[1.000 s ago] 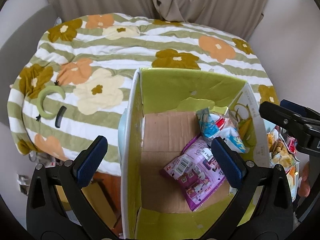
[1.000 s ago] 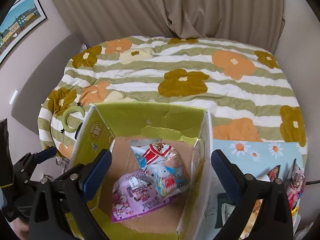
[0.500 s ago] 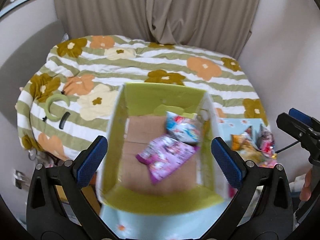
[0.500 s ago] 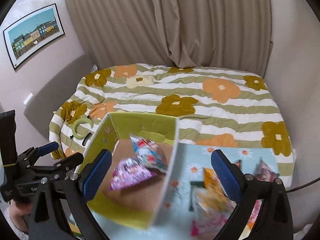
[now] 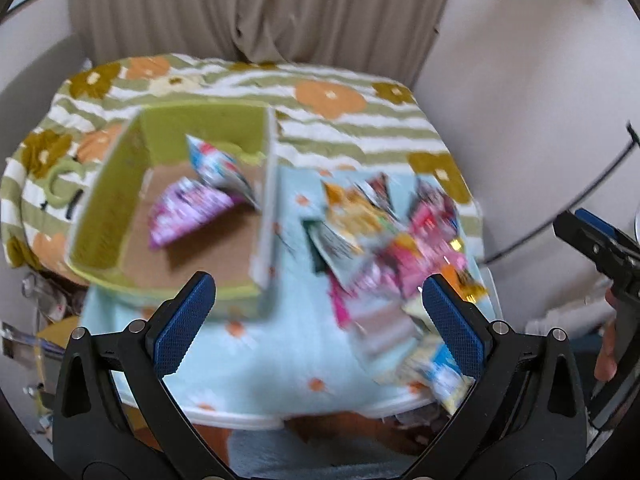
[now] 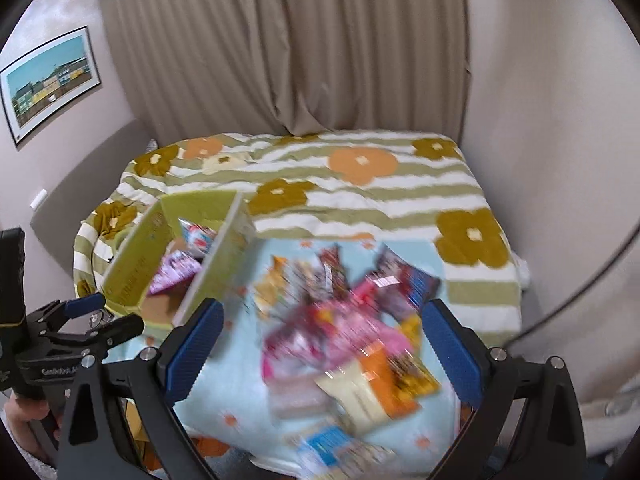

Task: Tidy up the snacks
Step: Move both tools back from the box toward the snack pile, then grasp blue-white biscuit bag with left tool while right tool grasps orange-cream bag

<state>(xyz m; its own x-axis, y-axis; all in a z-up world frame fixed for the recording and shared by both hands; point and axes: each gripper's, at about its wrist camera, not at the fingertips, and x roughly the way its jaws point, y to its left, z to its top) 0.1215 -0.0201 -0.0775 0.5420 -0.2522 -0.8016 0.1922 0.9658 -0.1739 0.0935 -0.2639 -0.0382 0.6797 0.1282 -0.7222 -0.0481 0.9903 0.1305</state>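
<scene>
A green cardboard box [image 5: 116,208] stands on the left of a light-blue flowered table [image 5: 280,356]. Inside lie a purple snack packet [image 5: 188,210] and a red, white and blue packet [image 5: 218,168]. A blurred pile of loose snack packets [image 5: 396,244] lies to the box's right. My left gripper [image 5: 320,320] is open and empty, held above the table's near edge. My right gripper [image 6: 320,348] is open and empty above the pile [image 6: 348,332]; the box [image 6: 136,264] is to its left. Both views are motion-blurred.
A bed with a green-striped flowered quilt [image 6: 360,184] lies behind the table. Beige curtains [image 6: 288,48] hang at the back and a framed picture [image 6: 48,80] is on the left wall. A green ring [image 5: 58,184] lies on the quilt left of the box.
Both grippers have pulled back and up from the box and swung right. The box now sits at the left, and the pile of loose packets has come into view.
</scene>
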